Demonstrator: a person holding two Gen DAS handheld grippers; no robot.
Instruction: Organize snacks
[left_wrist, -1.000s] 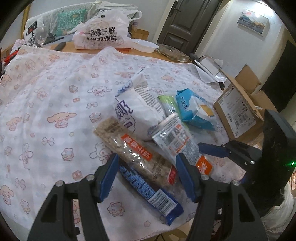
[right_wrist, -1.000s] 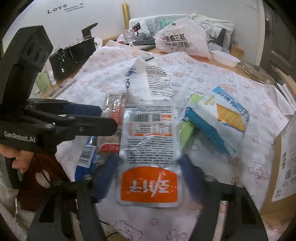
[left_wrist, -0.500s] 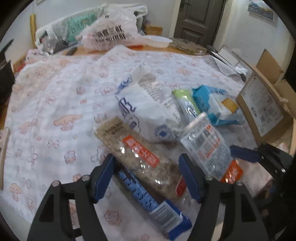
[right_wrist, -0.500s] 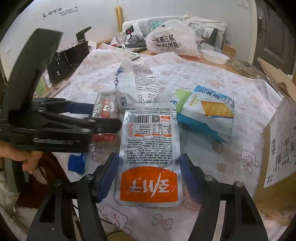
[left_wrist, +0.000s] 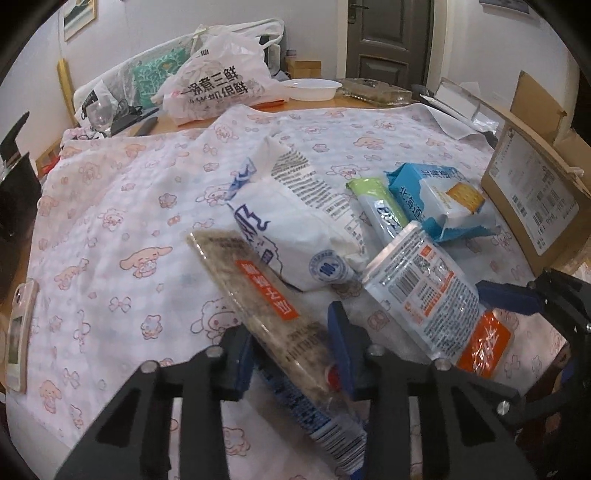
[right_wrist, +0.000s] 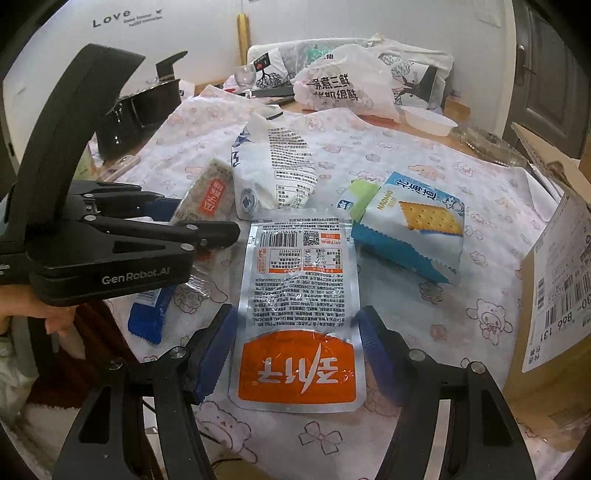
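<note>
tablecloth (left_wrist: 110, 221); grain bar (left_wrist: 258, 295) diagonal, near-right to far-left

Your left wrist camera sits low and close, looking down across the snack pile toward the door (left_wrist: 388, 37). Your right one faces the same pile from alongside; both catch the orange-and-silver pouch (right_wrist: 299, 314) and cracker pack (left_wrist: 443, 195).

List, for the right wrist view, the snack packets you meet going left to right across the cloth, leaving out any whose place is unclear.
Blue wrapper → clear grain bar with the orange label → white bag → silver pouch with the orange end → blue cracker pack.
</note>
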